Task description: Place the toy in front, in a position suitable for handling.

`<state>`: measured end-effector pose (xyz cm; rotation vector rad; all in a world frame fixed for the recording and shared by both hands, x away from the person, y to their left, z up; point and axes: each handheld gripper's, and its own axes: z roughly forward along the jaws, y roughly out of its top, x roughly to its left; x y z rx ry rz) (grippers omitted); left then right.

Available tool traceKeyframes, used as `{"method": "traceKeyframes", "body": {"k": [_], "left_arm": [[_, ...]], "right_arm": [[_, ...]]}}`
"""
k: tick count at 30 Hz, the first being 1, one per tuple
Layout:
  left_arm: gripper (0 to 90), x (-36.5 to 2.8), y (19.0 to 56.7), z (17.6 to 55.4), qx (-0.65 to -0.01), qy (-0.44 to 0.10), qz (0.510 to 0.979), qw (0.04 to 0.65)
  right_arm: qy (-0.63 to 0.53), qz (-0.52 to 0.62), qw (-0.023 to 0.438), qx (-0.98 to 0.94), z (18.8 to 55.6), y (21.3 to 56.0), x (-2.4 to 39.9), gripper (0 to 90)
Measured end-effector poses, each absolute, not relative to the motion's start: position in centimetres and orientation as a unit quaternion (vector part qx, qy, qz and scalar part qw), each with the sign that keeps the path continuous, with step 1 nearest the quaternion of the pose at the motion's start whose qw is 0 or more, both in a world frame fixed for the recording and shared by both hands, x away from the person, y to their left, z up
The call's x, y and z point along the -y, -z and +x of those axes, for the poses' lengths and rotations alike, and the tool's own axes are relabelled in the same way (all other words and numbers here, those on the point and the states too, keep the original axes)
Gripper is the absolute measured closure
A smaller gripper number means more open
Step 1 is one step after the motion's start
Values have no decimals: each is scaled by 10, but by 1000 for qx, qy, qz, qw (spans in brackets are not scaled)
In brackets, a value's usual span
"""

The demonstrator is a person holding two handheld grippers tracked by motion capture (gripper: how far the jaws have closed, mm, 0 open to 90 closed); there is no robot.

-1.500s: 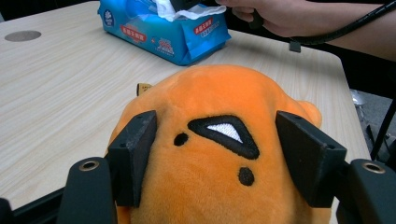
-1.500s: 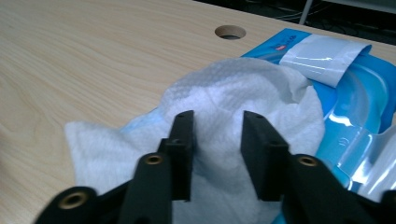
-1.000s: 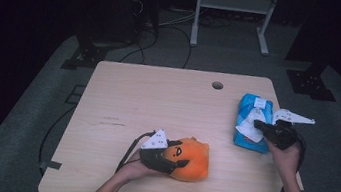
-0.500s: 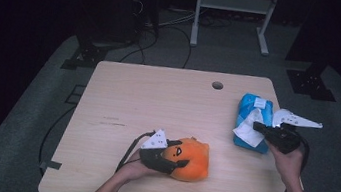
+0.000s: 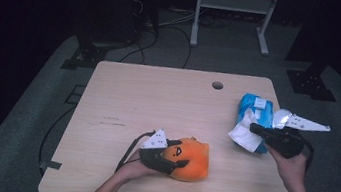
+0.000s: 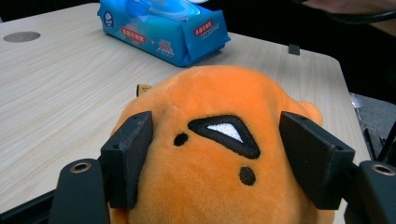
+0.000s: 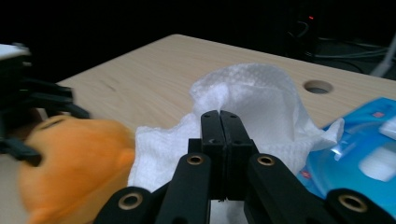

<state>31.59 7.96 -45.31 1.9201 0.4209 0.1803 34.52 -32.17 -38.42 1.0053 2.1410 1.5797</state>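
One orange plush toy (image 5: 191, 159) lies on the wooden table (image 5: 158, 99), near the edge closest to the person, and I take this toy as the landmark. The left gripper (image 5: 171, 163) sits at the toy's left side, and in the left gripper view its two black jaws stand on both sides of the toy's embroidered face; they have just been opening, with the toy between them, and I cannot tell if the pads press the plush at this moment. To the right of the toy and a little farther from the person, one white wipe (image 5: 245, 133) hangs from the right gripper (image 5: 255, 128), whose jaws are closed tight on it. Just behind the wipe lies one blue wipe pack (image 5: 256, 108). Far beyond the toy, near the far edge of the table, there is one round hole (image 5: 217, 85).
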Motion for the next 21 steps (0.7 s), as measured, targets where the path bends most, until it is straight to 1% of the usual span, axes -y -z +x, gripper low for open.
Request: {"method": "traceKeyframes", "body": {"k": [3, 4, 5, 8, 11, 12, 13, 14, 15, 16, 17, 18, 19, 20, 21], "left_arm": [[277, -80, 453, 317, -178, -76, 811, 552], [275, -80, 453, 317, -177, -76, 812, 552], [275, -79, 453, 317, -178, -76, 811, 552], [272, -79, 453, 316, -177, -78, 813, 549], [268, -79, 453, 316, -176, -79, 813, 550], [267, -79, 453, 316, -177, -77, 812, 551], [266, -79, 453, 317, -177, -77, 812, 551], [264, -79, 453, 317, -176, -78, 812, 551], [263, -79, 453, 317, -176, -78, 812, 551], [261, -79, 453, 317, -176, -78, 813, 550], [261, -79, 453, 317, -175, -79, 813, 550], [259, -79, 453, 317, -175, -79, 813, 550], [259, -79, 453, 317, -175, -78, 813, 551], [259, -80, 453, 317, -174, -78, 812, 551], [258, -80, 453, 317, -174, -78, 812, 551]], "right_arm": [[-562, 328, 131, -748, 330, 375, 312, 889], [-569, 309, 119, -753, 319, 368, 304, 889], [-569, 309, 119, -753, 319, 368, 304, 889], [-575, 283, 96, -761, 302, 360, 290, 889], [-585, 258, 59, -766, 283, 355, 274, 889], [-585, 252, 54, -769, 280, 355, 271, 889], [-586, 243, 39, -772, 274, 354, 265, 889], [-588, 233, 11, -775, 267, 354, 255, 888], [-588, 233, 11, -775, 267, 354, 255, 888], [-586, 224, -13, -778, 262, 356, 248, 889], [-586, 224, -13, -778, 262, 356, 248, 889], [-583, 217, -35, -782, 259, 358, 240, 889], [-583, 217, -35, -782, 259, 358, 240, 889], [-585, 215, -50, -781, 260, 360, 236, 889], [-576, 212, -55, -787, 265, 363, 230, 889]]}}
